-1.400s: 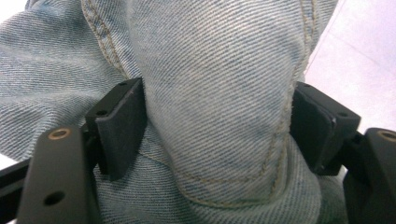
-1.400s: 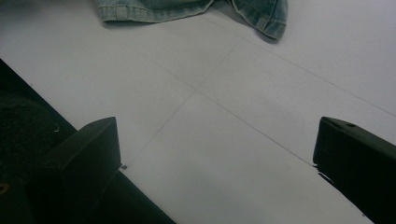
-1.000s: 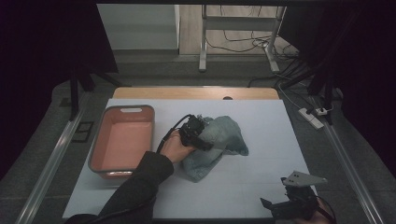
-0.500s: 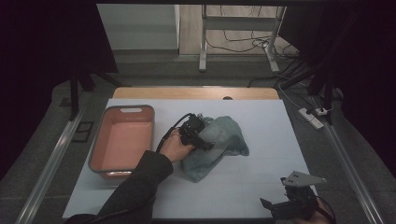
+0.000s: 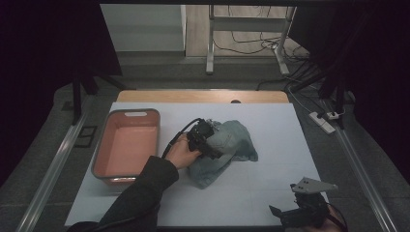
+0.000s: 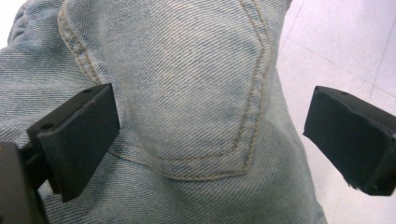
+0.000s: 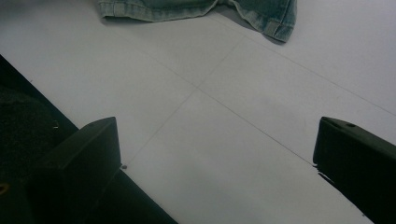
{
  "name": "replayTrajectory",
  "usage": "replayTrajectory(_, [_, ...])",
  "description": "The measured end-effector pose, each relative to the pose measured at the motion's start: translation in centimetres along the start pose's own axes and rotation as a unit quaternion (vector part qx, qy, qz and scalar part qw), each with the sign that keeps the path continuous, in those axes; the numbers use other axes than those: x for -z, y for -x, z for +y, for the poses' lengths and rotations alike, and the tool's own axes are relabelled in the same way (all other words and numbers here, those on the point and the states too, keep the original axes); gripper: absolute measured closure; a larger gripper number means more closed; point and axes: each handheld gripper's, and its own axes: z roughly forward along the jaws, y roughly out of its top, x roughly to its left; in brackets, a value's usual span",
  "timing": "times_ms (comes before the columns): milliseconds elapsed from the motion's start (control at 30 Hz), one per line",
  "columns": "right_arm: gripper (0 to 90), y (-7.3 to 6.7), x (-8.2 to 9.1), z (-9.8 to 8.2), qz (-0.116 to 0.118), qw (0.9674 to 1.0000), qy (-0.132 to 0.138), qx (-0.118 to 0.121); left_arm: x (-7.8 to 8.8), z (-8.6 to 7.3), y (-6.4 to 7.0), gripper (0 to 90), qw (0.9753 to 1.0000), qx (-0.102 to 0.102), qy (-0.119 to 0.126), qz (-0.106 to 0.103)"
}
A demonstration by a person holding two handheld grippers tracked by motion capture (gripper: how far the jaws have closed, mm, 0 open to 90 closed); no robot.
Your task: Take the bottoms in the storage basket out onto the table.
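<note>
Left gripper view showed the left claw [image 6: 210, 135] with its jaws spread wide over the jeans [image 6: 187, 93], a back pocket with its pale stitching lying in the gap between them; the jaws had just been opening, and neither pad pressed on the denim. In the high view that claw [image 5: 205, 140] sat at the middle of the frame on the left edge of the crumpled jeans [image 5: 232, 145], which lay in a loose heap on the white surface [image 5: 270, 121], just right of the pink tub [image 5: 126, 145] and apart from it.

The step in hand looked like a regrasp of the cloth. To do it well, the claw should probably drop low enough that a real fold of denim, not just the flat pocket face, rose between the pads before closing. A seam or the thick pocket edge would likely hold better than a single smooth layer, which could slip out. Denim is heavy and stiff, so a bite near the heap's middle would carry more of it at once.

The right claw [image 5: 302, 212] rested at the lower right of the high view, well apart from the jeans. In the right gripper view its jaws stood wide with bare surface [image 7: 210, 140] between them and a hem of the jeans [image 7: 275, 23] at the top edge. It was free to pin or lift the far side if the cloth dragged.
</note>
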Motion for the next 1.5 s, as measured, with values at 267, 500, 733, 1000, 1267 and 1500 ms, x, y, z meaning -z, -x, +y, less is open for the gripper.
replayTrajectory(267, [0.7,0.0,-0.1,0.0,0.0,1.0,-0.002,0.002,0.5,-0.3,-0.4,2.9,0.9995,0.006,0.018,-0.024])
replayTrajectory(500, [0.7,0.0,-0.1,0.0,0.0,1.0,-0.003,0.004,1.1,-0.2,-0.2,2.9,0.9993,-0.004,0.024,-0.028])
replayTrajectory(733, [0.7,0.0,-0.1,0.0,-0.001,1.0,-0.003,0.004,1.7,0.1,0.3,0.8,0.9993,-0.012,0.025,-0.023])
replayTrajectory(1000, [0.7,0.0,0.0,0.0,-0.001,1.0,0.0,-0.001,2.0,0.1,0.6,0.0,0.9989,-0.01,0.034,-0.031])
replayTrajectory(1267, [0.7,0.1,0.0,0.0,-0.001,1.0,0.0,-0.002,2.6,-0.3,0.8,0.0,0.9984,-0.016,0.041,-0.036])
replayTrajectory(1500, [0.7,0.1,0.0,0.0,-0.001,1.0,0.002,-0.002,3.1,-0.4,1.2,0.0,0.9979,-0.021,0.051,-0.035])
